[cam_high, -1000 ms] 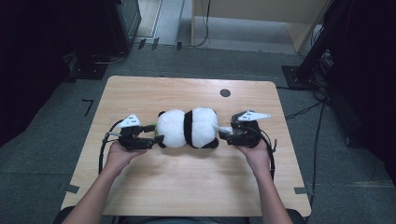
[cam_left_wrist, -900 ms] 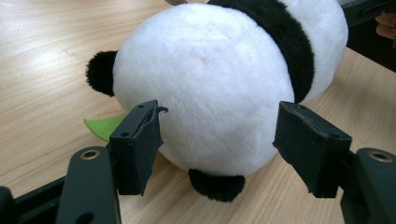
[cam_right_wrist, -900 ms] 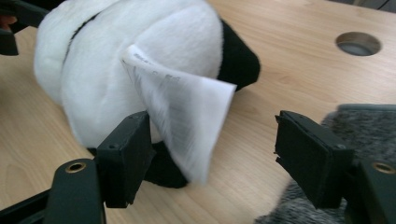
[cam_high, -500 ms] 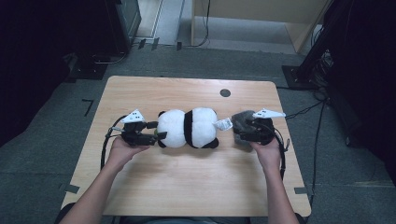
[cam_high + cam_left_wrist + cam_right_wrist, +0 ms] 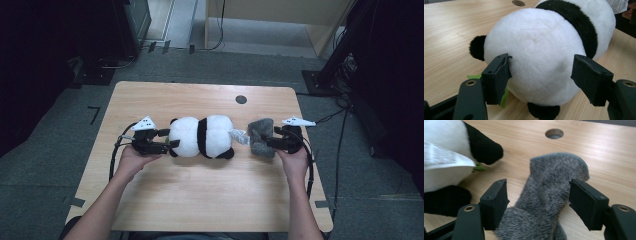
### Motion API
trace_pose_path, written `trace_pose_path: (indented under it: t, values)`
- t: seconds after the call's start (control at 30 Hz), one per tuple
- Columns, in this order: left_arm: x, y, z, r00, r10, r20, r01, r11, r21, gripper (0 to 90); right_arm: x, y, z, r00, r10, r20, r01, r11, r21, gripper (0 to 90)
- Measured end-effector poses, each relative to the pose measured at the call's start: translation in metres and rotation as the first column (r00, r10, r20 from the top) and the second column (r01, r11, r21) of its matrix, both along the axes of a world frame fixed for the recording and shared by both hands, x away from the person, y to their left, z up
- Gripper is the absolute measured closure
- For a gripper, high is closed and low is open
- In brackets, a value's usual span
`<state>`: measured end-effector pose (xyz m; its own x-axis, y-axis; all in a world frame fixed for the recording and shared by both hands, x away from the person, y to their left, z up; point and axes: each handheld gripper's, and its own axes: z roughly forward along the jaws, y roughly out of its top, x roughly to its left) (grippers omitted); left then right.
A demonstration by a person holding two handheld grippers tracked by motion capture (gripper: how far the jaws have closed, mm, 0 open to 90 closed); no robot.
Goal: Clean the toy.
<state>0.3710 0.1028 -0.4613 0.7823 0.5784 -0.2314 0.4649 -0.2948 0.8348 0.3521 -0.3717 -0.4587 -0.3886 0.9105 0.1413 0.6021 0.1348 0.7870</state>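
At desk centre, the plush panda (image 5: 202,137) is pinched at its head by the left gripper (image 5: 170,144); the grey sock (image 5: 261,136), at its 3 o'clock, is clamped by the right gripper (image 5: 267,142), whose fingers have just been closing. The sock is best drawn off level.

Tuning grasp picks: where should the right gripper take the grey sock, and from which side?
Take the grey sock at its narrow middle, coming level from the table's right edge as the right gripper points now. There it looks slim enough to fit between the jaws, while the toe end broadens. The panda lies clear to the left.
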Motion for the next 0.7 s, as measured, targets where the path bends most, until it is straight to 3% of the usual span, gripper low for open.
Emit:
trace_pose_path:
  t: [0.07, 0.2, 0.4, 0.5, 0.7]
  values:
    - [0.0, 0.0, 0.0, 1.0, 0.0, 0.002, 0.0, 1.0, -0.002, 30.2, 0.003, -0.003, -0.006, 0.9998, -0.018, -0.004, 0.018, 0.999, -0.032, 35.5]
    - [0.0, 0.0, -0.001, 1.0, -0.002, 0.01, 0.002, 1.0, 0.004, 29.5, 0.009, -0.011, -0.016, 0.9987, -0.034, -0.038, 0.034, 0.999, 0.008, 37.5]
    - [-0.001, -0.002, 0.002, 0.9995, 0.0, 0.031, -0.001, 0.9998, 0.019, 28.5, 0.013, -0.008, -0.028, 0.9962, -0.042, -0.077, 0.043, 0.999, 0.006, 42.2]
    - [0.0, -0.005, 0.002, 0.9992, -0.006, 0.039, 0.004, 0.999, 0.044, 28.0, 0.014, -0.007, -0.031, 0.9954, -0.04, -0.086, 0.041, 0.999, 0.01, 46.8]
    - [0.004, -0.006, -0.003, 0.9991, 0.001, 0.043, -0.003, 0.9989, 0.047, 25.2, 0.018, 0.001, -0.04, 0.9893, -0.01, -0.145, 0.009, 1.0, -0.006, 56.8]
